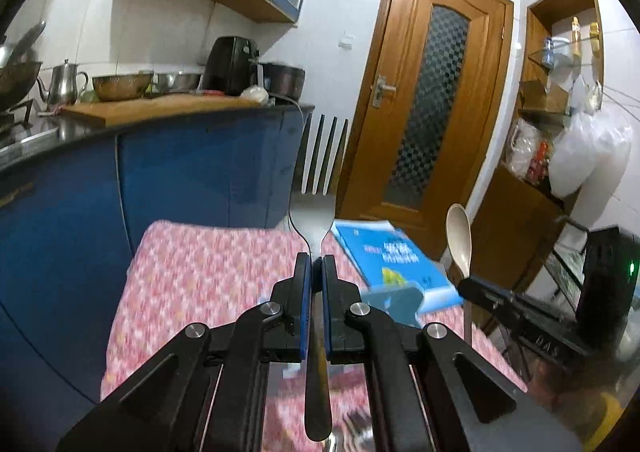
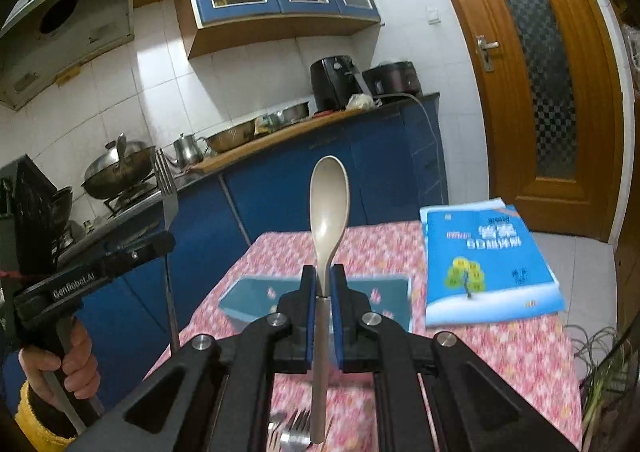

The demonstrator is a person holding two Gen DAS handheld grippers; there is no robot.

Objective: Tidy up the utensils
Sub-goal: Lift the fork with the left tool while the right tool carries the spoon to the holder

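Left wrist view: left gripper (image 1: 316,266) clamped tight on fork (image 1: 318,187) at the neck, tines up and forward, handle trailing back between the fingers. Right wrist view: right gripper (image 2: 324,276) pinched nearly closed on spoon (image 2: 329,207) just below the bowl, bowl up, handle running back toward the camera. Both utensils held clear above the bench (image 2: 400,248), covered in pink patterned cloth, none of their length touching it. Gripped near the head, probably so the long handles hang free and can go handle-first into a holder; no holder clearly visible, so only a guess. Teal box (image 2: 256,302) lying on the bench just beyond the right gripper, partly hidden by it; possibly the place for sorting, cannot tell. Blue book (image 2: 488,260) at the far right of the bench, apart from both utensils. More forks (image 2: 292,434) lying at the near edge under the right gripper, not yet picked up.

Both grippers side by side, pointing slightly downward toward the far end of the bench, fork on the left, spoon on the right. Hand (image 2: 60,364) wrapped round the left gripper's handle, yellow cuff at the wrist, seen at the left of the right wrist view.
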